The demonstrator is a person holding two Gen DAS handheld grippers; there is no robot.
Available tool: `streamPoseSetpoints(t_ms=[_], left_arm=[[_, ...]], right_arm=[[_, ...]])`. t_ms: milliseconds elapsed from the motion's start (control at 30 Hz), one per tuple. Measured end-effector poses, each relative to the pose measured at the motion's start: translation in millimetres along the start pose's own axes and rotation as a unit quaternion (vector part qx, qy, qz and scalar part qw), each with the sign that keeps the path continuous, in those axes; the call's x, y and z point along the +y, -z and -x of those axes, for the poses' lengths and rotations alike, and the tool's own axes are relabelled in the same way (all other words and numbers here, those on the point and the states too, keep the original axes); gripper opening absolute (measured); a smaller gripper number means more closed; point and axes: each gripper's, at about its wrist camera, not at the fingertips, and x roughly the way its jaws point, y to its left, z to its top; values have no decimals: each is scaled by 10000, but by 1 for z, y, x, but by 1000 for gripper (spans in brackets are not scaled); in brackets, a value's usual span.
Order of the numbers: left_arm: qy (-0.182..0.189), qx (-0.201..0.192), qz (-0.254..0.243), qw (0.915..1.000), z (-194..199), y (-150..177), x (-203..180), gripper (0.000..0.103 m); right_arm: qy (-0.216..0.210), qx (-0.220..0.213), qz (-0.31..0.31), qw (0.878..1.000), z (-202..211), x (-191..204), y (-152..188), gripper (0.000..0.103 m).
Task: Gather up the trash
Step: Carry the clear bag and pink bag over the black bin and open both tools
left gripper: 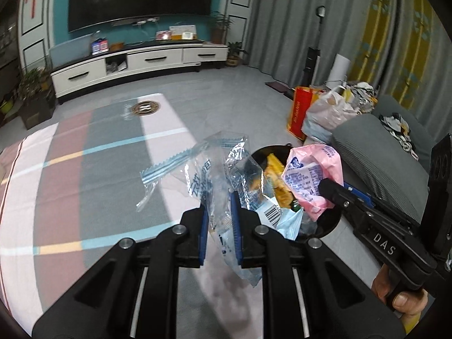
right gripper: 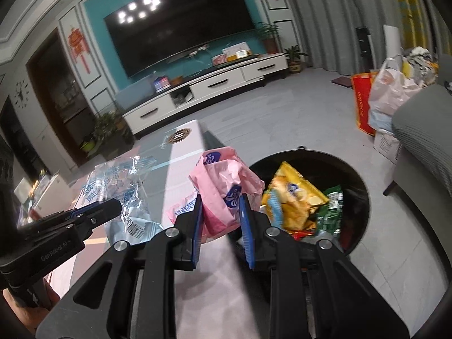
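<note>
Left gripper (left gripper: 219, 212) is pinching a clear wrapper (left gripper: 217, 175); right gripper (right gripper: 220, 217) is pinching a pink wrapper (right gripper: 223, 186) beside the black bin (right gripper: 358, 206).

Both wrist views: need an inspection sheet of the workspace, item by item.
Surface: striped cloth over the table, grey tile floor beyond.
Job's things: clear blue-printed wrapper and pink wrapper, both held in the air; black bin on the floor, holding a yellow snack bag and a green packet.
Clutter: red bag and white plastic bag by the grey sofa.
Grippers: left tool shut on the clear blue-printed wrapper; right tool shut on the pink wrapper.
Cables: nothing seen near the work.
Surroundings: TV, white TV cabinet, curtains, potted plants.
</note>
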Motion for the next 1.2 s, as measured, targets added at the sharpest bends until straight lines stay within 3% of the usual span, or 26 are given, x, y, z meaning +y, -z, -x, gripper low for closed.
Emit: streamPoseSetpoints(t_ms=[567,1200], left_arm=[[161,295,-689,9971,-72,-22,-86,16],[-65,633,-1058,9924,-125,-18,-111,16]], right_arm=[[373,182,-841,9956,-4,-82,0,26],[780,569,-958,9907,-31,-105,1,25]])
